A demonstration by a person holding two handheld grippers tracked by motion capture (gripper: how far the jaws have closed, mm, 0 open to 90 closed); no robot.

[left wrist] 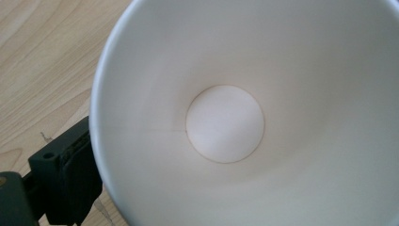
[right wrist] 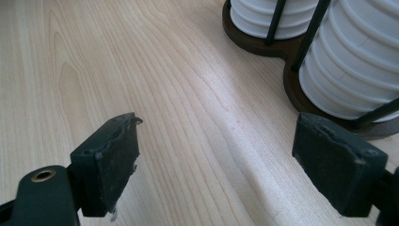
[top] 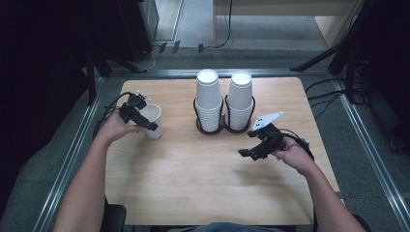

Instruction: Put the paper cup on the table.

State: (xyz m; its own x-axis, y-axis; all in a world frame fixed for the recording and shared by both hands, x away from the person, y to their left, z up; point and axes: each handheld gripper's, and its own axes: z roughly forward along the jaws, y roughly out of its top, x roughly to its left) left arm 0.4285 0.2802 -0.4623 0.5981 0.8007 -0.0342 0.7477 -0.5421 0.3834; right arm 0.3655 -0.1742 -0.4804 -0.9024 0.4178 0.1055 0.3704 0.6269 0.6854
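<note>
So cup [top: 153, 121] is light, thin paper, crushes easy; we'd pinch the rim gently. Left hand-held gripper [top: 140, 117] open round it, right [top: 252, 143] open, empty.

white paper cup [top: 153, 120] - upright, mouth up, empty inside, standing alone on the table's left side, well apart from the stacks

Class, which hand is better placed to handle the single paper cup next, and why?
Left. The left tool already straddles the single paper cup; the right tool hovers, open and empty, by the cup holder.
</note>
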